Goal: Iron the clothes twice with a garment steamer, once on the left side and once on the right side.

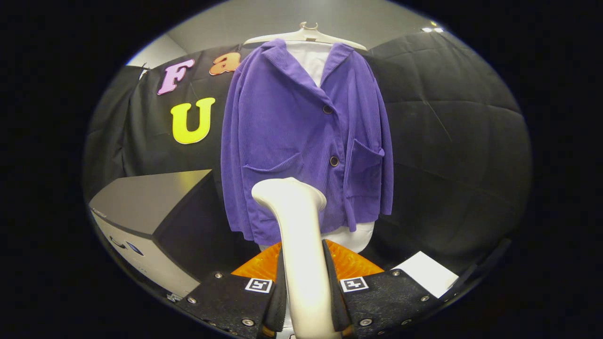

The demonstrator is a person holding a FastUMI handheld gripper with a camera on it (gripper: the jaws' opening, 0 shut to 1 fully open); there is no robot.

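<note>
A purple corduroy jacket [301, 136] hangs buttoned on a white hanger [306, 35] against the booth wall, over a white garment whose collar and hem show. The cream garment steamer [297, 235] stands upright between my fingers, its handle clamped on both sides. Its head points at the jacket's lower middle, near the left pocket; I cannot tell whether it touches the cloth. My gripper [305, 287] is shut on the steamer's handle.
A grey box-like machine [155, 221] sits to the left of the jacket, close to my left finger. An orange ribbed surface [348, 263] lies just beyond the fingers. A white sheet [428, 273] rests to the right.
</note>
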